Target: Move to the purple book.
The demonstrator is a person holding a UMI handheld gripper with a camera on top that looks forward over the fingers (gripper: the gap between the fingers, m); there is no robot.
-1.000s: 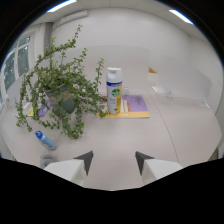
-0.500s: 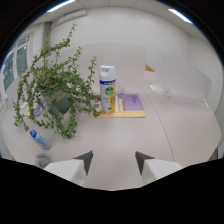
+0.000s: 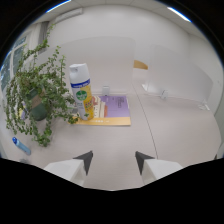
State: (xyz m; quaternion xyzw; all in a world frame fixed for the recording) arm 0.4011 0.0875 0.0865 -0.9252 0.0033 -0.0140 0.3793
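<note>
The purple book [image 3: 116,105] lies flat on top of an orange-yellow book [image 3: 120,121] on the white table, a short way beyond my fingers. A white spray can [image 3: 81,92] with a green and yellow label stands upright at the books' left edge. My gripper [image 3: 114,159] is open, its two fingertips [image 3: 86,159] spread apart above the bare tabletop with nothing between them. The book sits ahead of the gap between the fingers and slightly to its left.
A leafy potted plant [image 3: 37,102] spreads left of the can. A small blue bottle [image 3: 21,145] lies on the table [image 3: 165,135] below the plant. White partition panels [image 3: 172,75] stand behind, and a small box [image 3: 140,64] sits far back.
The view has advanced toward the books and can, which now look larger and closer. The plant has slid further left. The fingers stay spread as before.
</note>
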